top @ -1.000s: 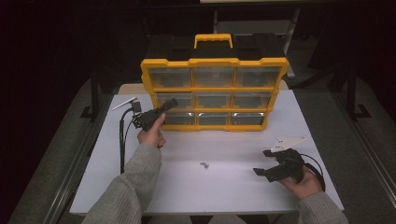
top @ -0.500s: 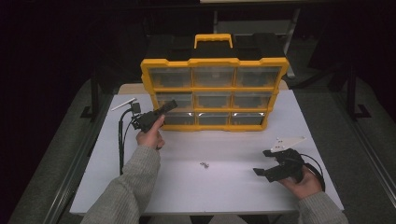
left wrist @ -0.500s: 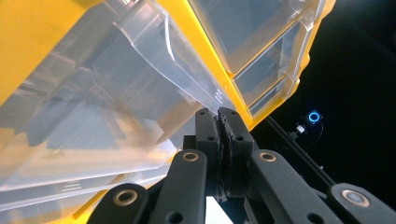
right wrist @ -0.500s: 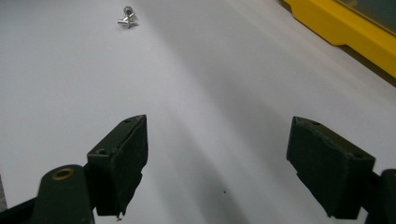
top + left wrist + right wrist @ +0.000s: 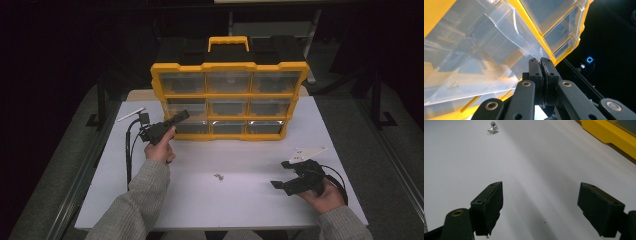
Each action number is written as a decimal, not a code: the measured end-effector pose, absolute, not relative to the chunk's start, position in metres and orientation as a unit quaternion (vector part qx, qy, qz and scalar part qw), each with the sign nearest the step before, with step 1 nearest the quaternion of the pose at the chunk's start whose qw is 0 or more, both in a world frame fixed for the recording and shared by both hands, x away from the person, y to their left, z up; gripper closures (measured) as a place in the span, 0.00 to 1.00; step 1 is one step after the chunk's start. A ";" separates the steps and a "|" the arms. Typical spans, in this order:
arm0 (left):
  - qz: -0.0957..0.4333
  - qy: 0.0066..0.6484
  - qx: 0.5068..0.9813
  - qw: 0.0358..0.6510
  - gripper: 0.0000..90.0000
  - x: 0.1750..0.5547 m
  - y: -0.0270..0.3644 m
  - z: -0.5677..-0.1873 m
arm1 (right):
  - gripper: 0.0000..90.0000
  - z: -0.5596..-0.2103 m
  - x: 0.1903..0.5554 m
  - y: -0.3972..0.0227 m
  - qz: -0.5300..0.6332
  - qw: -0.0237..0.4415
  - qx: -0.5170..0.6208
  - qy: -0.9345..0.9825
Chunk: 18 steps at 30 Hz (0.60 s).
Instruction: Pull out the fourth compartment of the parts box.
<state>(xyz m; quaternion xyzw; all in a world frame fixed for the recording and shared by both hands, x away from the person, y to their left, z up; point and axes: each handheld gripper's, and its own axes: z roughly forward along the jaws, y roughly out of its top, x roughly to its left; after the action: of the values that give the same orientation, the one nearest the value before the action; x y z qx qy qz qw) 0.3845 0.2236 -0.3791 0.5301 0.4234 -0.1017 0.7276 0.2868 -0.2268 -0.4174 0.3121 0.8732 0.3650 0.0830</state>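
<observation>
A yellow organizer (image 5: pixel 230 66) with clear drawers stands upright at the back of the white table. My left gripper (image 5: pixel 183 116) reaches its left column, low down. Seen close in the left gripper view, the jaws of the left gripper (image 5: pixel 541 61) are pressed together on the front lip of a clear drawer (image 5: pixel 499 45). My right gripper (image 5: pixel 280 174) rests low at the table's front right, open, with bare table between the jaws of the right gripper (image 5: pixel 540 205). A few small metal screws (image 5: pixel 218 176) lie mid-table, and the screws (image 5: pixel 492 128) sit well ahead of the right jaws.
The organizer's yellow base (image 5: pixel 609 137) runs along the upper right of the right gripper view. The white table (image 5: pixel 240 205) ends close to the right hand at the front and right. A black cable (image 5: pixel 129 150) hangs from the left gripper. Dark floor surrounds the table.
</observation>
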 end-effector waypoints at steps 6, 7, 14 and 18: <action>-0.099 0.421 0.537 0.724 0.98 0.382 0.224 -0.378 | 0.22 -0.418 0.287 -0.226 0.366 0.082 0.310 0.874; -0.099 0.420 0.539 0.724 0.98 0.382 0.225 -0.378 | 0.22 -0.418 0.287 -0.226 0.365 0.082 0.311 0.874; -0.097 0.418 0.539 0.725 0.98 0.377 0.224 -0.378 | 0.21 -0.418 0.287 -0.226 0.365 0.081 0.312 0.873; -0.096 0.416 0.545 0.722 0.98 0.375 0.225 -0.376 | 0.21 -0.418 0.287 -0.226 0.365 0.082 0.307 0.875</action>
<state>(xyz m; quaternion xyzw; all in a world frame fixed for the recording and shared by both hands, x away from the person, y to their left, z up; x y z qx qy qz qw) 0.3752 0.2252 -0.3763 0.5454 0.4157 -0.0956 0.7215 0.2871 -0.2258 -0.4184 0.3072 0.8753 0.3645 0.0817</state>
